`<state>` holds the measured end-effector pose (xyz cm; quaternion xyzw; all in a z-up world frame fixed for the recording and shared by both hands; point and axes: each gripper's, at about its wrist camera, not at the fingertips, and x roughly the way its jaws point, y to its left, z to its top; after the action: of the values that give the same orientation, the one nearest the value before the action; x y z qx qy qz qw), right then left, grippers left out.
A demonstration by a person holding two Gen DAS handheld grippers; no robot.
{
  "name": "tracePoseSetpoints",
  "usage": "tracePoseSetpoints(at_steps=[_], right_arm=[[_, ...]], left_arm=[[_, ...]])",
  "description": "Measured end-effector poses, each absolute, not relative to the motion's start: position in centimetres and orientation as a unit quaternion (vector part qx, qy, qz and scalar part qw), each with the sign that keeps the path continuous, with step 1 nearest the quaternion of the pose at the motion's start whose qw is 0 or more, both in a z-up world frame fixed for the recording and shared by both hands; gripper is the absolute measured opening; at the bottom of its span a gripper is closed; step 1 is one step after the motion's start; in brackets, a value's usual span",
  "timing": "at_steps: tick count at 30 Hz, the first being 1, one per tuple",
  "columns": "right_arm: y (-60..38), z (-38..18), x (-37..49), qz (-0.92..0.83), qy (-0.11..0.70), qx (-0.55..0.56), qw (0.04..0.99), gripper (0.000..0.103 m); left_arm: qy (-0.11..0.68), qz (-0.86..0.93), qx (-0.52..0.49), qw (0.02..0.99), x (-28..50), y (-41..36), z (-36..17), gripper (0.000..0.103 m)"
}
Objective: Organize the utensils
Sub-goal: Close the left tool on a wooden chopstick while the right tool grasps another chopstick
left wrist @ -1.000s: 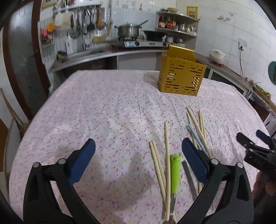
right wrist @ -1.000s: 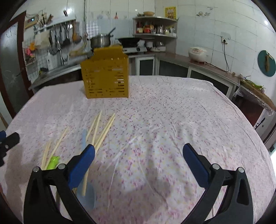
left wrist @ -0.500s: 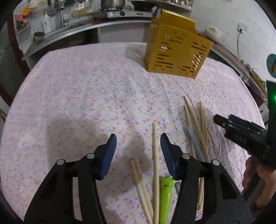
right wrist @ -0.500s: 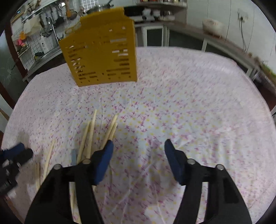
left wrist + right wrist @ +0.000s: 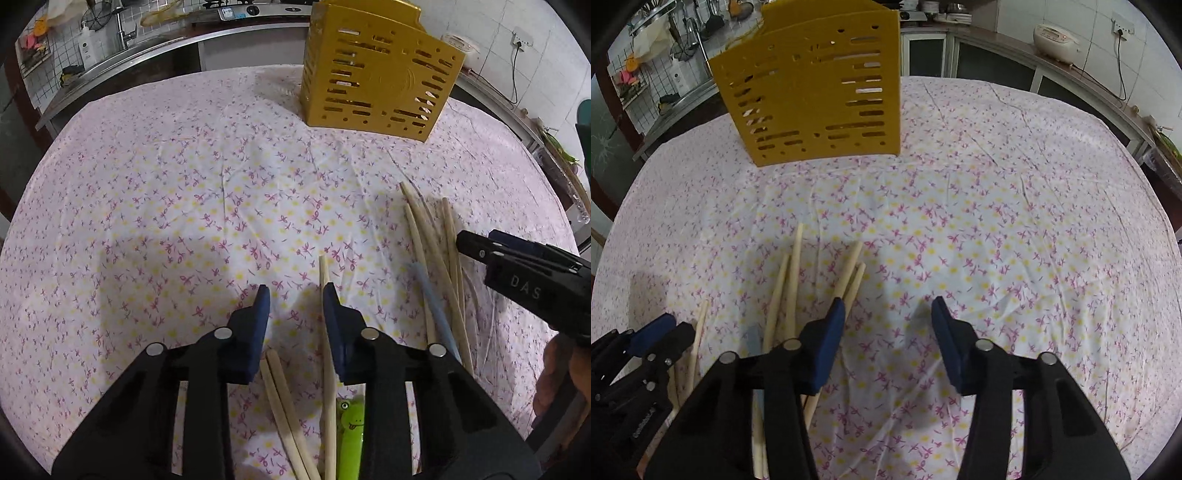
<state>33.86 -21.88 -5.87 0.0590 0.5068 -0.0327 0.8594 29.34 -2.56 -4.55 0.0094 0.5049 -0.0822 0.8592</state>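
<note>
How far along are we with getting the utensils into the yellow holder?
Nothing is done: the chopsticks, the blue utensil and the green frog-handled utensil all lie on the tablecloth. The left gripper and right gripper have been closing but hold nothing. All remain to go into the yellow holder.

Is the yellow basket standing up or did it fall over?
Standing up. The yellow basket sits on its base on the flowery tablecloth, walls rising straight.

My left hand-held gripper (image 5: pixel 295 295) covering the near ends of two chopsticks (image 5: pixel 284 406), green frog-faced utensil (image 5: pixel 351 439) cut off at the bottom edge, my right hand-held gripper (image 5: pixel 888 314) hiding the lower lengths of the chopstick bundle (image 5: pixel 790 288), yellow holder (image 5: pixel 816 92) top cropped, its contents unreadable.
</note>
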Motion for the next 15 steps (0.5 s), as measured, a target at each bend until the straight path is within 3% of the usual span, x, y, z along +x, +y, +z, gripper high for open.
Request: tracePoseSetpoints(at_steps=[9,12,13,15], right_arm=[[-21.0,-6.2,35.2,-0.023,0.531,0.083,0.843,0.035],[-20.5,-6.1,35.5,-0.025,0.528,0.067,0.846,0.022],[-20.5,-6.0,35.5,-0.021,0.527,0.064,0.847,0.014],[-20.5,-5.9,35.6,-0.013,0.528,0.062,0.847,0.01]], left_arm=[[0.517,-0.078,0.019,0.852,31.0,-3.3,-4.8,0.026],[0.527,-0.074,0.024,0.846,31.5,-3.3,-5.0,0.007],[0.53,-0.074,0.021,0.844,31.7,-3.2,-5.2,0.007],[0.531,-0.076,0.023,0.843,31.7,-3.1,-5.1,0.006]])
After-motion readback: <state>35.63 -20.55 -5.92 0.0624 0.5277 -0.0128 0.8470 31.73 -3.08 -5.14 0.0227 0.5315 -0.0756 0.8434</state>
